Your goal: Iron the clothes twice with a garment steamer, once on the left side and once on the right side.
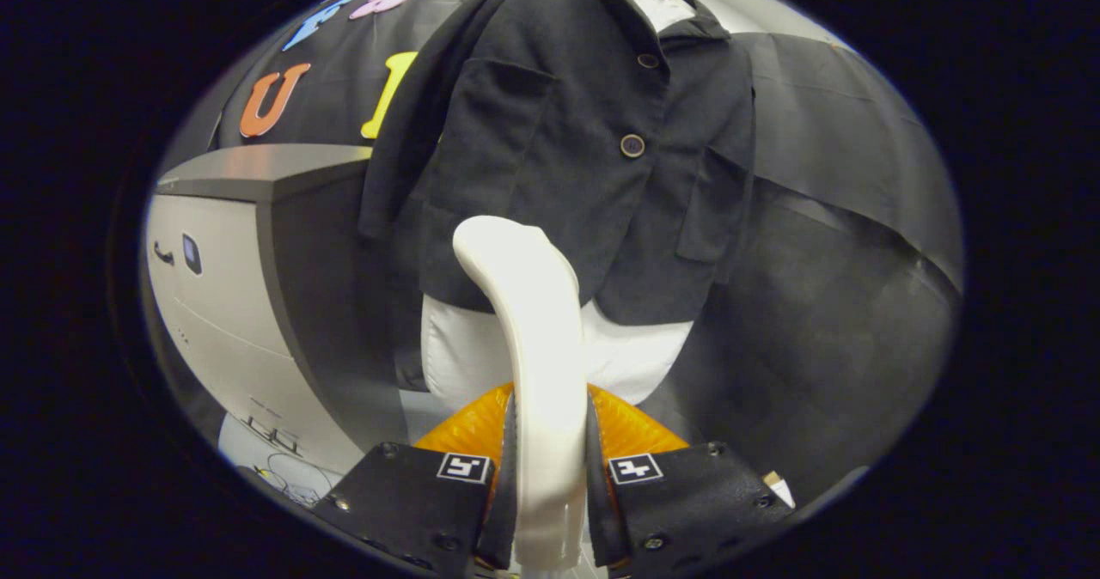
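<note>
A dark jacket [584, 141] with two buttons hangs on a white mannequin torso [632, 360] straight ahead. My gripper [547, 467] is shut on the white handle of the garment steamer [533, 338], which rises between the fingers and curves forward. The steamer's head sits in front of the jacket's lower hem, left of the button line; whether it touches the cloth cannot be told. An orange part of the steamer [468, 429] shows on both sides of the handle, just ahead of the fingers.
A grey and white cabinet-like machine [232, 252] stands to the left of the mannequin. Black cloth covers the booth wall behind and to the right [842, 244]. Cables lie on a white surface low at the left [284, 467].
</note>
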A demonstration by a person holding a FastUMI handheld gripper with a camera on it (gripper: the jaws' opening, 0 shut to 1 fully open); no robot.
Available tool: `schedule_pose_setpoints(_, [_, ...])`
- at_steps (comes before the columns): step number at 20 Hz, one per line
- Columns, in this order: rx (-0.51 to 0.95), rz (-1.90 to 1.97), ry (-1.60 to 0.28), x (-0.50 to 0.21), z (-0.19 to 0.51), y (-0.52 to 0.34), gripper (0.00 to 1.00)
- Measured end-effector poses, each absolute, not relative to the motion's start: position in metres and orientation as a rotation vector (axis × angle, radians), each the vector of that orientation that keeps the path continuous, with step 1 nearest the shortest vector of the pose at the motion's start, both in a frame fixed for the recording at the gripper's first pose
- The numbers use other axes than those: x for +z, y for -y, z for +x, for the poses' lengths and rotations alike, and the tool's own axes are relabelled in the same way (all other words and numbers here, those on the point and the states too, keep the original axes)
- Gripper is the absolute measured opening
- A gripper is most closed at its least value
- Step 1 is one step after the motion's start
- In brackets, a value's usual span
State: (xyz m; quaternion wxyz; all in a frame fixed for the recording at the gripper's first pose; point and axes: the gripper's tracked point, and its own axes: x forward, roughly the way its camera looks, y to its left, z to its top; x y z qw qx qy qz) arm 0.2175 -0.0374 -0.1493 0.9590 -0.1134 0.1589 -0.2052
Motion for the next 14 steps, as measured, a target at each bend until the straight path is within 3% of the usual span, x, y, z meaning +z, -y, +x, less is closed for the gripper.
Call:
schedule_pose_setpoints(6, [-0.471, -0.178, -0.275, -0.120, 0.197, 0.030, 0.37])
schedule_pose_setpoints(14, [-0.595, -0.042, 0.042, 0.061, 0.139, 0.061, 0.37])
